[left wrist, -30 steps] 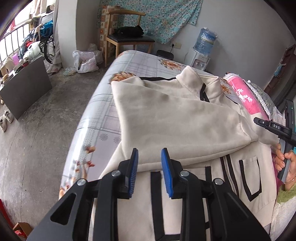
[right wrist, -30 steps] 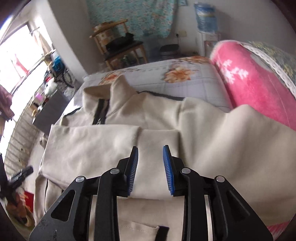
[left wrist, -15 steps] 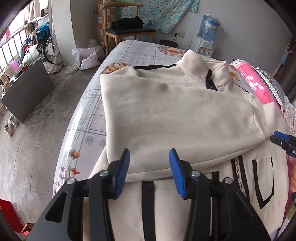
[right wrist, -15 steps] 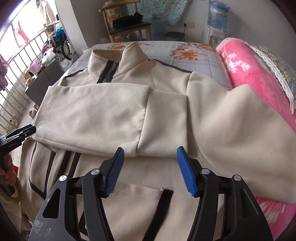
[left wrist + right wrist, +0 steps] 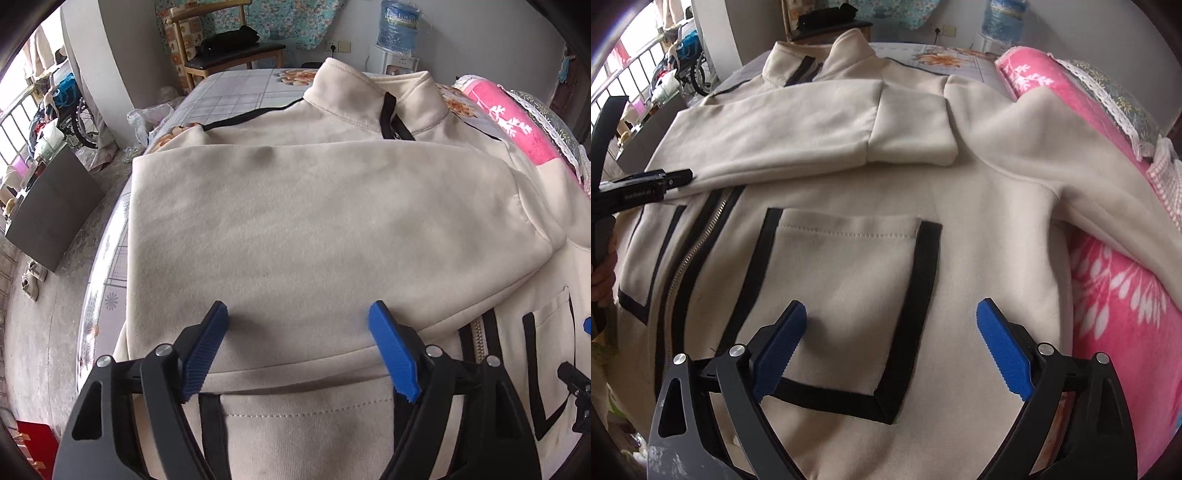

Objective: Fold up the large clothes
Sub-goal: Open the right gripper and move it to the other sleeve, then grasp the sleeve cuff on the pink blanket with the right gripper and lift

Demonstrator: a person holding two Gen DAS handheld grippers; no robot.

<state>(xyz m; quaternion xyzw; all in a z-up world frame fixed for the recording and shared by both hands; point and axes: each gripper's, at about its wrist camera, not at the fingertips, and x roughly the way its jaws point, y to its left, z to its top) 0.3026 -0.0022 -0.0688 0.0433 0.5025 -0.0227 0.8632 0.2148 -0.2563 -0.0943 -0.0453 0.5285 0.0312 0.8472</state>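
A cream zip jacket point(image 5: 314, 229) with black trim lies face up on the bed, collar at the far end. One sleeve point(image 5: 798, 125) is folded across the chest. The other sleeve point(image 5: 1082, 155) drapes right over the pink blanket. My left gripper point(image 5: 297, 343) is open and empty, low over the folded sleeve's lower edge. My right gripper point(image 5: 890, 347) is open and empty, just above the black-edged pocket point(image 5: 849, 295). The left gripper also shows at the left edge of the right wrist view point(image 5: 646, 184).
The bed point(image 5: 240, 92) has a floral checked sheet. A pink blanket point(image 5: 1115, 302) lies along its right side. A wooden chair point(image 5: 229, 51) and a water dispenser point(image 5: 399, 33) stand beyond the bed. A dark cabinet point(image 5: 48, 206) stands on the floor at left.
Both grippers have opened from nearly shut to wide. Both have moved back toward the jacket's hem and lower; the right one now sits over the pocket.
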